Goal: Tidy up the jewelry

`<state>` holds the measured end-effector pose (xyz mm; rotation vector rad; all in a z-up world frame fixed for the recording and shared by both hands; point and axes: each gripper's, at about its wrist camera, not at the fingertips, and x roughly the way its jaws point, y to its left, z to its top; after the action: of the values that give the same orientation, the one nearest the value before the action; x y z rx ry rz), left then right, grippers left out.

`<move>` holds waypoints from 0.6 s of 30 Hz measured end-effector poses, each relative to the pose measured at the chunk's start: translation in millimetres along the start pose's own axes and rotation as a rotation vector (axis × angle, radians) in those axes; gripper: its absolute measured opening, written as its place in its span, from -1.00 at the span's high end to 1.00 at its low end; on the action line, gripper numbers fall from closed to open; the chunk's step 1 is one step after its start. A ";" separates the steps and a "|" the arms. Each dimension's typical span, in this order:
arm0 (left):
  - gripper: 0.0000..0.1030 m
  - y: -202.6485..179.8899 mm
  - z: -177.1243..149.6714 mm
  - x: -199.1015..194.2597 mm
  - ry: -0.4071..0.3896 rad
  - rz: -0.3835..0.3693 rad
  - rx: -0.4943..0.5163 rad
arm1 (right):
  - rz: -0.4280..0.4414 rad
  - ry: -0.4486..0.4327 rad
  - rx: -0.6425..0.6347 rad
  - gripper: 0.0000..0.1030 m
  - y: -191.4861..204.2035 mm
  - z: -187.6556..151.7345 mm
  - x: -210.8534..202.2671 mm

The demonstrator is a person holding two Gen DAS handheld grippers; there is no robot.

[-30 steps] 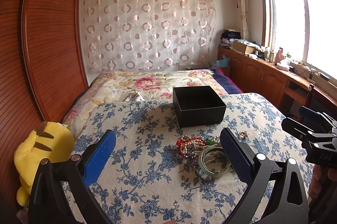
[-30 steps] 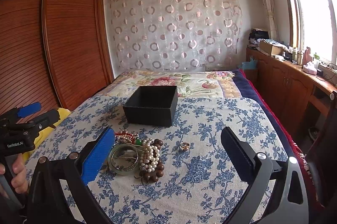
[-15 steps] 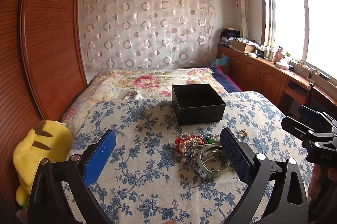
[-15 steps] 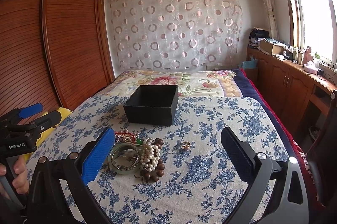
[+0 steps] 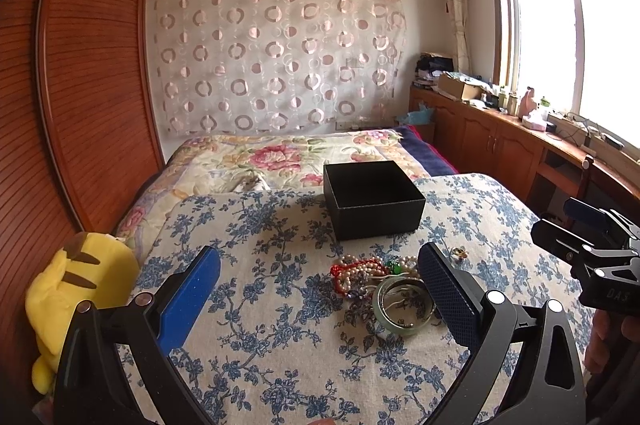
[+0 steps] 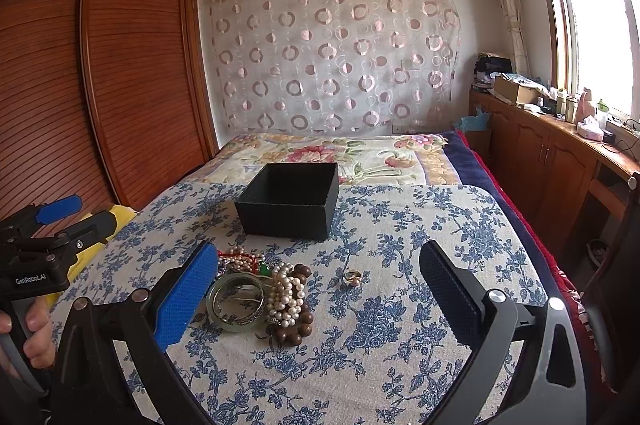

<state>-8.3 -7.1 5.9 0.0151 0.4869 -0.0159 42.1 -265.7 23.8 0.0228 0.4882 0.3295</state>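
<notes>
An open black box (image 5: 374, 199) (image 6: 290, 199) stands on the blue-flowered cloth. In front of it lies a jewelry pile: a green bangle (image 5: 402, 305) (image 6: 237, 301), pearl strands (image 6: 286, 291), a brown bead bracelet (image 6: 298, 331), red beads (image 5: 352, 271). A gold ring (image 6: 352, 278) (image 5: 459, 252) lies apart to the right. My left gripper (image 5: 320, 289) is open and empty, its right finger beside the bangle. My right gripper (image 6: 320, 289) is open and empty, above the pile and ring.
The cloth (image 6: 400, 345) covers a board on a bed with a floral quilt (image 5: 280, 157). A yellow plush toy (image 5: 76, 277) lies at the left by the wooden wardrobe (image 6: 100, 85). Wooden cabinets (image 6: 560, 161) run under the window at right.
Both views have shifted very slightly; the left gripper has eased a little toward the pile. Both grippers stay open. The jewelry and box have not moved.
</notes>
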 end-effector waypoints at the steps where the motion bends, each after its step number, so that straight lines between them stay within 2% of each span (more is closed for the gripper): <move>1: -0.85 0.1 0.0 0.1 0.000 0.000 -0.001 | 0.001 -0.001 0.000 -0.97 0.4 0.2 -1.1; 18: -0.85 -0.3 -1.9 2.6 0.012 0.000 -0.002 | 0.008 -0.001 -0.002 -0.97 4.9 -0.3 -1.6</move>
<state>-6.9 -7.3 3.0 0.0133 0.4994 -0.0155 39.2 -261.6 24.8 0.0234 0.4866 0.3381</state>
